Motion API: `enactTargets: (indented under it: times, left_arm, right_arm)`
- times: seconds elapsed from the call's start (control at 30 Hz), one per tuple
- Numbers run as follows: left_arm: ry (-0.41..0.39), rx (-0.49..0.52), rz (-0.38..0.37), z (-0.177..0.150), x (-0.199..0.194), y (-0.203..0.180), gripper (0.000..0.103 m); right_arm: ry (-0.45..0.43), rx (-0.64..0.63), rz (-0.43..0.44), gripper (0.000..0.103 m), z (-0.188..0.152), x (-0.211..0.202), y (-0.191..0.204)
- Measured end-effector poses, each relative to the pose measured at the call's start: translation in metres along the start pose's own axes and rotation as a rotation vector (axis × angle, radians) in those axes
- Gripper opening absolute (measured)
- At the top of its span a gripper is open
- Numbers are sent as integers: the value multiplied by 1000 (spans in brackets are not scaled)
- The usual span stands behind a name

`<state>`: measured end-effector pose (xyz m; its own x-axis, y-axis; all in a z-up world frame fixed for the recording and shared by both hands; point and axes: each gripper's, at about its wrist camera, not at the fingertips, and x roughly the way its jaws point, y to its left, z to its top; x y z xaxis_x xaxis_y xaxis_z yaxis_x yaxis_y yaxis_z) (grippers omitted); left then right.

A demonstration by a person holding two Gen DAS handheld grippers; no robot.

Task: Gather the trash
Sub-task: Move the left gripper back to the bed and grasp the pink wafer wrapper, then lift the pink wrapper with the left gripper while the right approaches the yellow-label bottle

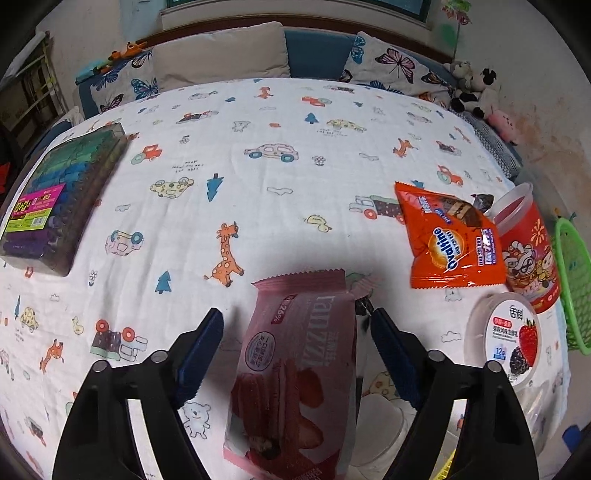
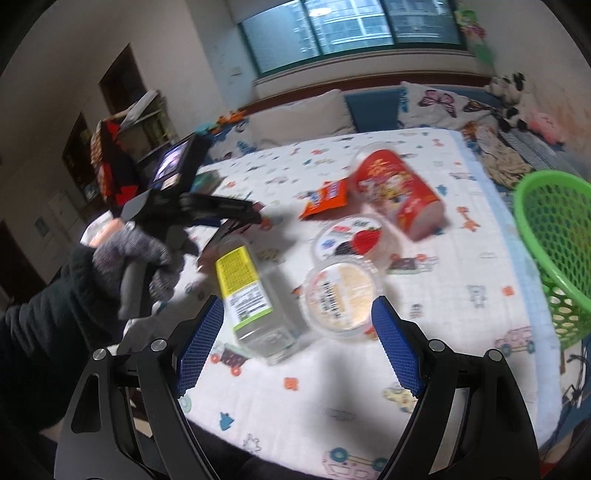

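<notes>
Setting: bedroom; a bed spread with a white sheet point(image 1: 258, 110) printed with cars, giraffes and trees, butterfly pillows point(image 1: 391, 68) and plush toys point(image 1: 476, 88) along the far edge, a window point(image 2: 351, 29) above.
Left gripper point(image 1: 297, 332): jaws apart on either side of the pink wafer packet; neither blue pad presses on it.
Pink wafer packet point(image 1: 295, 369): strawberry picture, lying lengthwise between the left gripper's fingers, on the sheet.
Orange Ovaltine packet point(image 1: 448, 243): flat on the sheet, to the right of the pink packet, its far edge against the red cup.
Red cup point(image 1: 528, 251): printed with cartoon figures, tipped on its side, open mouth facing away.
Yogurt tub point(image 1: 506, 339): round, berry picture on the lid, just beside the red cup.
Green mesh basket point(image 2: 554, 251): at the right edge of the bed, well apart from the wrappers.
Marker set point(image 1: 55, 199): clear case of coloured pens, far left on the sheet.
Right gripper point(image 2: 297, 332): open, nothing clasped; a clear bottle with yellow label point(image 2: 251, 291) and a round lidded tub point(image 2: 341, 295) lie on the sheet ahead of its fingers.
Gloved hand point(image 2: 136, 258): grey knit glove, dark sleeve, holding the left gripper's handle.
</notes>
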<state>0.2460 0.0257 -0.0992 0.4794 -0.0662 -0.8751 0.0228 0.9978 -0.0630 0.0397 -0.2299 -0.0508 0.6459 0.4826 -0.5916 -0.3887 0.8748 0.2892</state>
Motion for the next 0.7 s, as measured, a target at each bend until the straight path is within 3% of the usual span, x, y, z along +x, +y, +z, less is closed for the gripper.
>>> enactTargets:
  times: [0.33, 0.7]
  left_arm:
    - [35, -28, -14, -2, 9, 12, 47]
    - [-13, -44, -76, -6, -14, 27, 40]
  right_arm:
    - [48, -73, 36, 79, -1, 25, 20]
    - [126, -202, 54, 78, 33, 59, 40]
